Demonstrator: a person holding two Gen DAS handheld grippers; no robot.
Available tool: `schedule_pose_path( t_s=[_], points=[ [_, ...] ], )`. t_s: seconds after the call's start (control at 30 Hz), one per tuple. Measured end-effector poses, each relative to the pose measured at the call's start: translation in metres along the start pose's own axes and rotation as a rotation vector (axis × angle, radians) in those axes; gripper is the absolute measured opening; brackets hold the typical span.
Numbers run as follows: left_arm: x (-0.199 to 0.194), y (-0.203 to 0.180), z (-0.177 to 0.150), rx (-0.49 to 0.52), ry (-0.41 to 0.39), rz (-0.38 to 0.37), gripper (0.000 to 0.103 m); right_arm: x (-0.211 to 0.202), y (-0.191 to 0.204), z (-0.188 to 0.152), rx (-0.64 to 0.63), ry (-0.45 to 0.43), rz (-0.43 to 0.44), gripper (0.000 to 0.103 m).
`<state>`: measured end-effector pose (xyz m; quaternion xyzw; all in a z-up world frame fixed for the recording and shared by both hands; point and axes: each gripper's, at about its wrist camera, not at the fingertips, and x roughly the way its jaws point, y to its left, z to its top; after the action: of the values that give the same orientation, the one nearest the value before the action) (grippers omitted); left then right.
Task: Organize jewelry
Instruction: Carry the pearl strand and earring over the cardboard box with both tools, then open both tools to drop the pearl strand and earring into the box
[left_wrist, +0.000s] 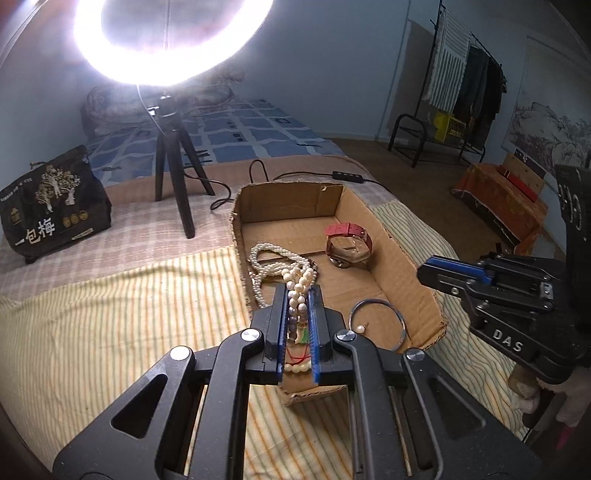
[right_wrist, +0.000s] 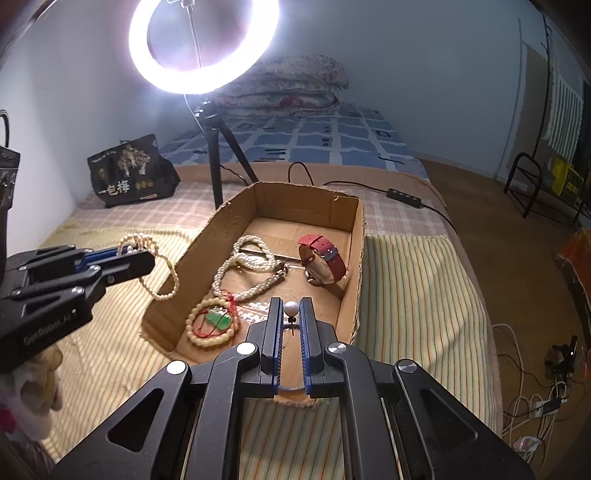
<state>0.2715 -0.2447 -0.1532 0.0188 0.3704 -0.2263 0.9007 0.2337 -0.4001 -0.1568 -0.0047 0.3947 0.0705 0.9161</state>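
Pearls dangle from the left tongs (right_wrist: 125, 258), clenched on a pearl necklace (right_wrist: 162, 277) just outside the cardboard box's (right_wrist: 360, 258) left wall; right tongs (right_wrist: 291, 314), slightly parted, straddle a pearl earring (right_wrist: 291, 307) inside the box's near end on the bed (right_wrist: 413, 280).

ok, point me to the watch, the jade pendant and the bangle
watch (right_wrist: 325, 264): right wrist view, on the red strap.
jade pendant (right_wrist: 218, 320): right wrist view, on the green stone.
bangle (left_wrist: 400, 319): left wrist view, on its right rim.

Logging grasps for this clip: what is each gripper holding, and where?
Left gripper pinches a pearl strand near its top; the loop dangles. Right gripper: cannot tell; a pearl sits between its tips.
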Motion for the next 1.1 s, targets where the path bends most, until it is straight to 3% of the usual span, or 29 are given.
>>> schedule_pose_path(
  t_s=[0.63,1.1],
  points=[
    [0.028,-0.011,-0.007,0.023,0.032,-0.012,0.008,0.041,-0.006,0.010,0.025,0.037,0.017,0.007],
    [0.029,-0.014,-0.008,0.036,0.042,-0.019,0.008,0.046,-0.005,0.010,0.033,0.041,0.028,0.007]
  ],
)
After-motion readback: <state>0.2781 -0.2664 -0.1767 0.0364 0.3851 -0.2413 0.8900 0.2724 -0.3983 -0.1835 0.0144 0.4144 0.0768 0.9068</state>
